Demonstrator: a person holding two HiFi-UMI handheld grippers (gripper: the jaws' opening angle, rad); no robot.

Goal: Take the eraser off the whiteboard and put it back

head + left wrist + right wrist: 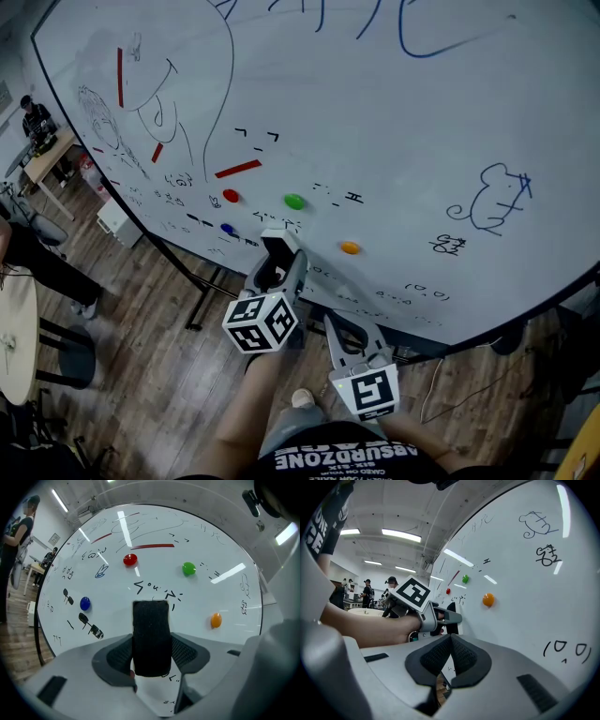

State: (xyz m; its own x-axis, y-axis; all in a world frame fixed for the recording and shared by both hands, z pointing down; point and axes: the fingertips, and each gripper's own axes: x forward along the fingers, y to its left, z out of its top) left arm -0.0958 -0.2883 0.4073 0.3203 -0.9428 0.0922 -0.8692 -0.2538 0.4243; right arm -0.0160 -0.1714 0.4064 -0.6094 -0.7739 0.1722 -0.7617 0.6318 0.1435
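Note:
In the left gripper view a black felt eraser (150, 637) stands upright between the jaws of my left gripper (151, 640), both pads against its sides. Its far end reaches the whiteboard (201, 597); I cannot tell whether it touches. The right gripper view shows that same eraser (451, 609) from the side, right at the board. My left gripper (278, 241) is held level against the lower part of the whiteboard (394, 141). Lower and closer to me, my right gripper (334, 324) is shut with nothing in it, its pads (461, 656) meeting at the tips.
Red (231, 196), green (294, 201), blue (227, 228) and orange (350, 247) magnets sit on the board around the left gripper. The board's stand (199, 302) rests on a wooden floor. A round table (14, 328), a stool and people are at the left.

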